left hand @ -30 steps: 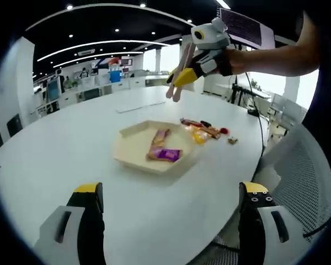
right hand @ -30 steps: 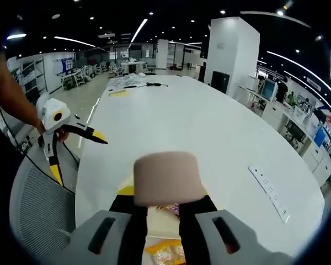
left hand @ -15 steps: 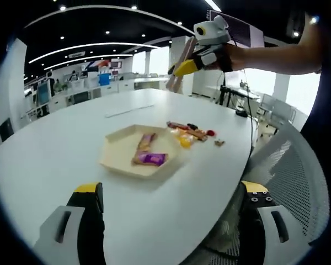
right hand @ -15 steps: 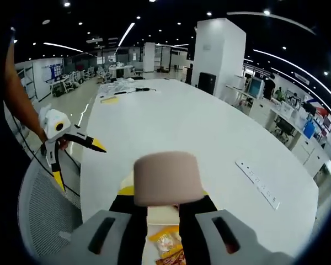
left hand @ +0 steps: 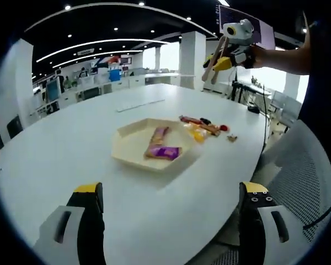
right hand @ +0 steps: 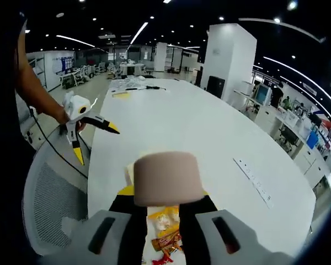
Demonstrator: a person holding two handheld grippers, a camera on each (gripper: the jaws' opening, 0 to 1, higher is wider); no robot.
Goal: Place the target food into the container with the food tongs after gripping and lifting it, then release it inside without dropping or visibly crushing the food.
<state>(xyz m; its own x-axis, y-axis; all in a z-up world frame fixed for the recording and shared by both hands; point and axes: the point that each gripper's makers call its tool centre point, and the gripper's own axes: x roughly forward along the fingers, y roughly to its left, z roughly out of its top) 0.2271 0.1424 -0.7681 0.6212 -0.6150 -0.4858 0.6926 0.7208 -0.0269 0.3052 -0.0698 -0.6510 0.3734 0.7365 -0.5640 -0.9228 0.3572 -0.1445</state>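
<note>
right gripper point(left hand: 218, 59) raised farther from tray point(left hand: 127, 149) | jaws clamp tongs point(right hand: 166, 179) | left gripper point(right hand: 94, 138) jaws open

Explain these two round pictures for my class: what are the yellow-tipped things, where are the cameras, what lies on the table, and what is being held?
A person holds a hand-held two-jaw gripper in each hand, with a fisheye camera riding on each. The left gripper view looks along the open left gripper over a large white oval table. On it sits a pale hexagonal tray holding wrapped snacks, one purple; more loose wrapped snacks lie beside it. The right gripper, raised, is shut on beige food tongs, whose blunt end looms large in the right gripper view.
</note>
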